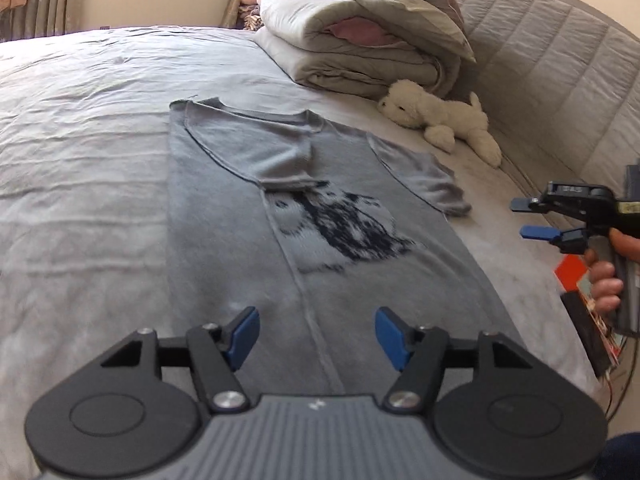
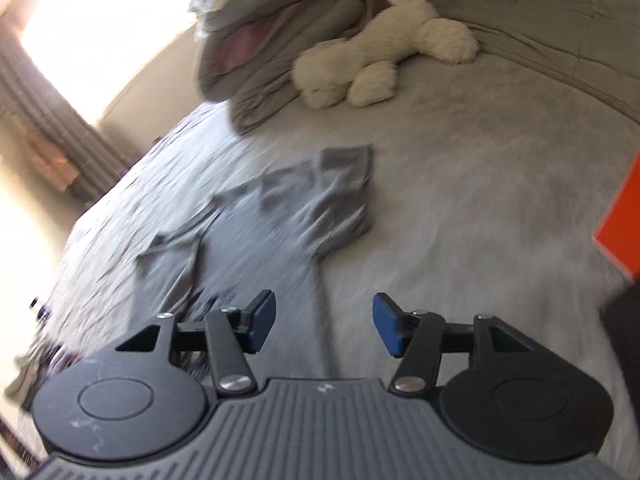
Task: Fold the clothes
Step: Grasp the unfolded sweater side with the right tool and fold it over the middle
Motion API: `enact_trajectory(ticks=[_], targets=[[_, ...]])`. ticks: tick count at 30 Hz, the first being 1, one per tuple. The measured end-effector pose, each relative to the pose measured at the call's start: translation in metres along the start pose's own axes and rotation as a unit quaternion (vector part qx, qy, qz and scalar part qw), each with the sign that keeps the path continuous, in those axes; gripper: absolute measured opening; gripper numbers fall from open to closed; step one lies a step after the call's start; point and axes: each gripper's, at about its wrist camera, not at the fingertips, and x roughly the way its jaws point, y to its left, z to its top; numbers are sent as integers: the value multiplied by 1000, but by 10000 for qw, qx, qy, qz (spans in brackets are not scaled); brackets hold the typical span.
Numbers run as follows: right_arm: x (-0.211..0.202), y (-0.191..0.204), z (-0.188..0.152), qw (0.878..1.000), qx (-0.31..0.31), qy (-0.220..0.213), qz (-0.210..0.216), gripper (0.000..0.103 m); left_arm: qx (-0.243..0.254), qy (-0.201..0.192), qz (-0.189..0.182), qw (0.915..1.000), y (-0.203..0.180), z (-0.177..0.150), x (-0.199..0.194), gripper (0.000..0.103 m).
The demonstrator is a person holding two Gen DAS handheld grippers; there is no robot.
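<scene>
T-shirt [image 1: 320, 248] flat on the bed [image 1: 80, 140], one side already folded in so the rest can follow | left gripper [image 1: 317, 338] jaws spread, empty, over hem | right gripper [image 1: 534, 220] jaws apart, empty, beside unfolded sleeve [image 1: 424, 178]

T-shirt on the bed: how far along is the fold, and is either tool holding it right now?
Done: one long side of the grey T-shirt is folded over the print, its sleeve lying across the chest. In hand: nothing; the left tool and right tool are both open and empty above the fabric. Left: the other sleeve still lies spread flat towards the plush toy; that side needs folding in, then the length.
</scene>
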Motion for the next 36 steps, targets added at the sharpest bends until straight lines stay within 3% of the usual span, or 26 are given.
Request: enact_trajectory(ticks=[4, 9, 16, 18, 19, 23, 28, 36], targets=[[38, -16, 30, 9995, 301, 0, 73, 63, -99, -147, -37, 9998, 24, 8, 9, 67], [80, -31, 61, 9965, 753, -323, 141, 68, -278, 22, -36, 9996, 51, 9, 20, 67], [127, -27, 67, 9977, 560, -371, 13, 68, -163, -125, 212, 9996, 69, 12, 23, 67], [132, -18, 66, 9989, 301, -362, -72, 40, -74, -156, 343, 9993, 72, 12, 23, 67], [133, -13, 66, 9992, 210, -317, -88, 12, -116, -138, 347, 9992, 75, 13, 23, 67], [116, 10, 68, 9975, -150, -666, -182, 8, -259, -158, 285, 9991, 81, 13, 19, 67], [91, 71, 59, 9883, -1156, -973, -220, 8, -411, -214, 284, 9985, 88, 16, 15, 67], [114, 191, 15, 9676, -2383, -740, -389, 8, -695, -300, 321, 9966, 104, 21, 7, 67]])
